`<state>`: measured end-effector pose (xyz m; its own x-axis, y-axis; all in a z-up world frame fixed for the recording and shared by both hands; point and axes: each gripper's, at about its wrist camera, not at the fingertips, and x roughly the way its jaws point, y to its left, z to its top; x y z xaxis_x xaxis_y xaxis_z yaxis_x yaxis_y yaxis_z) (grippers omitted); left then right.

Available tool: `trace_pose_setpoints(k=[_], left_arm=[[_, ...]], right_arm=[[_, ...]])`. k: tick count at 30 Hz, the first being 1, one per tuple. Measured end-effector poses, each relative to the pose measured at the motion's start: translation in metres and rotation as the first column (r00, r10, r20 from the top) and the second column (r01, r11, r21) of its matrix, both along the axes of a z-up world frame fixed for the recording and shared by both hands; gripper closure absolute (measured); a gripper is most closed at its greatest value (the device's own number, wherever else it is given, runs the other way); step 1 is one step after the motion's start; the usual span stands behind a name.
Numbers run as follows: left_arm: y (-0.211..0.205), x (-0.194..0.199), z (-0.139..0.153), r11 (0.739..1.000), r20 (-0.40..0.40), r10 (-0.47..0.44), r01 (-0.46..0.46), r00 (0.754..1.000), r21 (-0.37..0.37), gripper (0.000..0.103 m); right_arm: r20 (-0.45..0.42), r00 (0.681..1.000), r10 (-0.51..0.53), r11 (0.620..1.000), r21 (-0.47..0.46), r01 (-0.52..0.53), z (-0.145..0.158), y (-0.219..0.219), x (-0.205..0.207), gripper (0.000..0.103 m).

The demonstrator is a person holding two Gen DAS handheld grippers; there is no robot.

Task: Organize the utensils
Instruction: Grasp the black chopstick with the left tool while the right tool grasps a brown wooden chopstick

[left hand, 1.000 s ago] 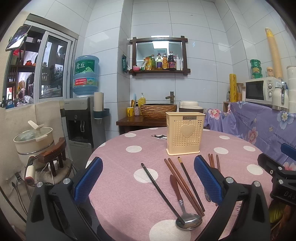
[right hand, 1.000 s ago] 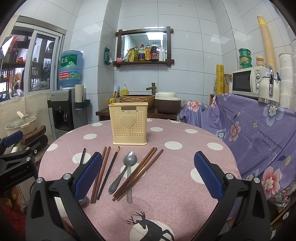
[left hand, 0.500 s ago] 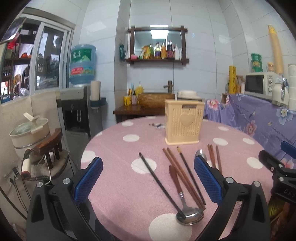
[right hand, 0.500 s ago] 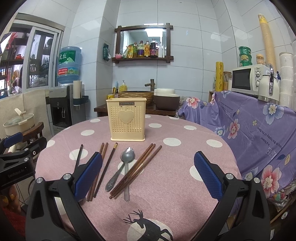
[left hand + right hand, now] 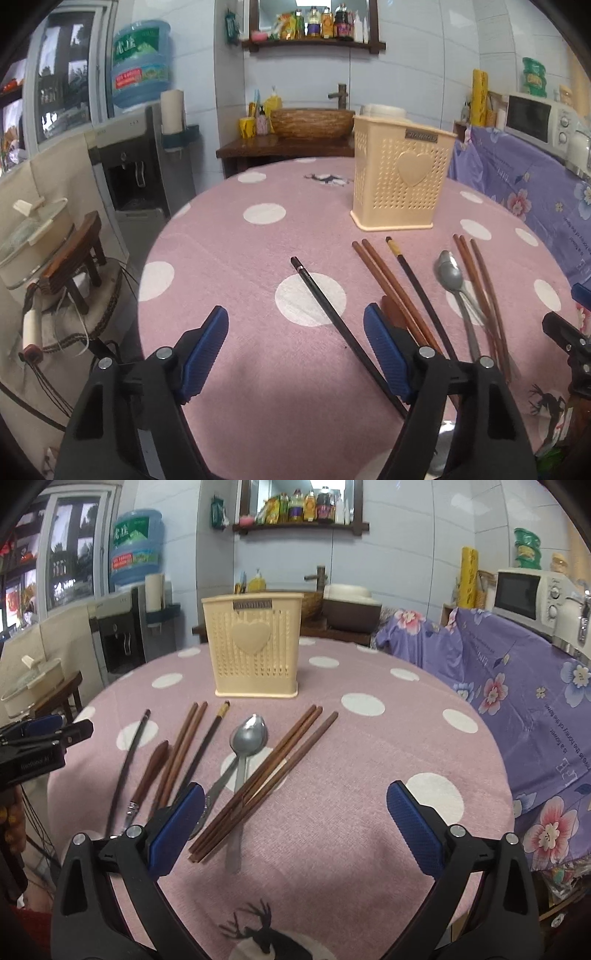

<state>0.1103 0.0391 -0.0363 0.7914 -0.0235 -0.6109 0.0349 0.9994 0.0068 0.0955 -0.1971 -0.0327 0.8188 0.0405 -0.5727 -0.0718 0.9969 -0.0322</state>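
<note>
1. Nearest the lens in the left wrist view, the left gripper [image 5: 295, 347] hovers low over the pink polka-dot tablecloth [image 5: 236, 236], its blue-padded jaws apart after just closing part of the way; a lone black chopstick [image 5: 332, 317] lies on the cloth between them, and neither pad appears to touch it.
2. In the right wrist view, the right gripper [image 5: 295, 823] stands with jaws wide apart, having just narrowed slightly, clamped on nothing; the near ends of three brown chopsticks [image 5: 266, 779] and a steel spoon [image 5: 245, 742] lie on the cloth between the pads.
3. At 9 o'clock of that gripper lies the rest of the row: a second spoon with a brown wooden handle [image 5: 149, 771], its bowl largely hidden by the left finger, a brown chopstick pair [image 5: 181, 753] and a dark chopstick with a pale tip [image 5: 207, 746].
4. Farther back, at 12 o'clock, the cream perforated utensil holder [image 5: 255, 653] with a heart on its front stands upright on the cloth, just beyond the far tips of the utensils.
5. At 9 o'clock behind the table stands a water dispenser [image 5: 122, 627] with a blue bottle; at 2 o'clock a white microwave [image 5: 528, 594] sits above a purple floral cover [image 5: 517, 686].
6. On the back wall, at 12 o'clock, a wooden shelf [image 5: 299, 526] carries bottles, blurred here.
</note>
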Motion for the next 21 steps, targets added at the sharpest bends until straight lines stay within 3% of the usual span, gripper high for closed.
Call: trace_pose_setpoints(k=[5,10,17,21], left_arm=[[0.009,0.039,-0.008,0.999,-0.126,0.022,-0.028,0.992,-0.046,0.038],[0.012,0.057,-0.011,0.992,-0.179,0.027,-0.048,0.984,-0.114,0.045],[-0.002,0.076,-0.022,0.994,-0.250,0.024,-0.050,0.968,-0.100,0.059],[-0.006,0.080,-0.029,0.995,-0.275,0.017,-0.044,0.961,-0.093,0.060]], right_arm=[[-0.111,0.992,-0.059,0.998,0.030,0.063,-0.003,-0.016,0.055,0.034],[-0.217,0.970,-0.110,0.987,0.094,0.133,-0.010,-0.026,0.101,0.052],[-0.271,0.952,-0.143,0.978,0.111,0.179,-0.018,-0.026,0.131,0.066],[-0.300,0.939,-0.166,0.974,0.097,0.203,-0.023,-0.027,0.145,0.071]])
